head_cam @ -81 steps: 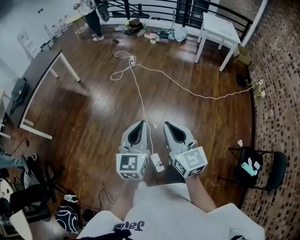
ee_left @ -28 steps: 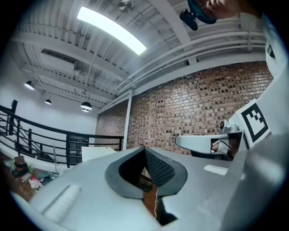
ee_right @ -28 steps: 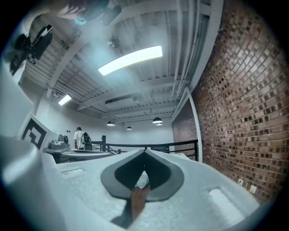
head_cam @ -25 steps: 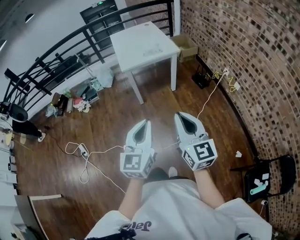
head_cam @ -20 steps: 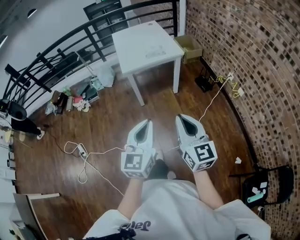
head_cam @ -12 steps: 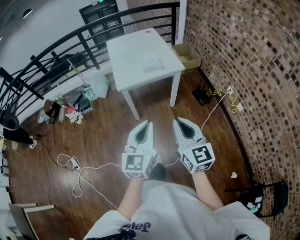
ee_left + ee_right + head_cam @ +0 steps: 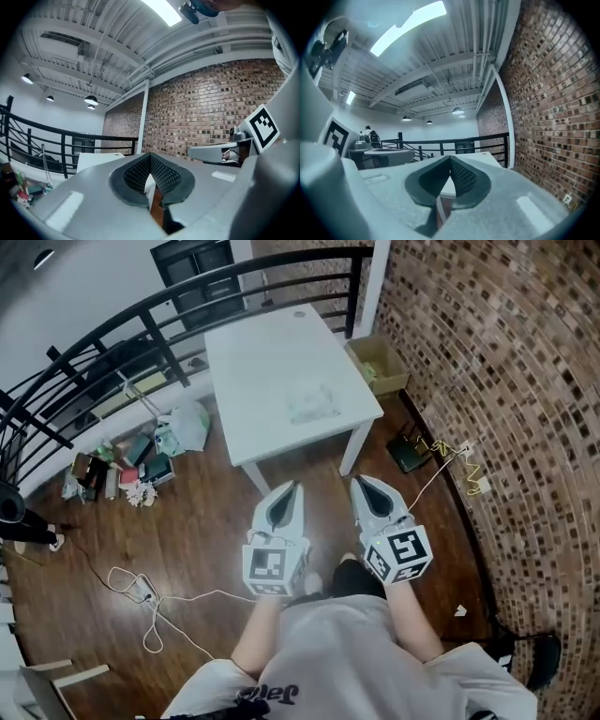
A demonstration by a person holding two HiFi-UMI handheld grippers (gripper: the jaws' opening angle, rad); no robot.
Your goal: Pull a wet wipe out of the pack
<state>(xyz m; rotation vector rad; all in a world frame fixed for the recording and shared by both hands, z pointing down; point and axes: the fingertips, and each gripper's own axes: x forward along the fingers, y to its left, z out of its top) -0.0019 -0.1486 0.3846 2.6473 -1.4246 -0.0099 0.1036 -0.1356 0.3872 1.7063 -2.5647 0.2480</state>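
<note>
A pale, flat wet wipe pack [image 7: 313,405] lies on a white square table [image 7: 262,362], toward its right side. Both grippers are held side by side, level, short of the table's near edge and pointing at it. My left gripper [image 7: 295,486] is shut with nothing between its pads. My right gripper [image 7: 359,480] is likewise shut and empty. In the left gripper view the table top [image 7: 96,157] shows beyond the closed tips [image 7: 150,155]. The right gripper view shows the table [image 7: 487,157] past its closed tips [image 7: 450,158]. The pack does not show in either gripper view.
A brick wall [image 7: 506,381] runs along the right. A black railing [image 7: 141,324] stands behind the table. An open cardboard box [image 7: 379,364] sits by the table's far right leg. Bags and clutter [image 7: 141,460] lie left, a white cable [image 7: 150,601] and a yellow cable [image 7: 459,460] on the wood floor.
The person has turned and walked toward the white table; it now sits larger and closer ahead. Both grippers stayed shut and side by side throughout.
</note>
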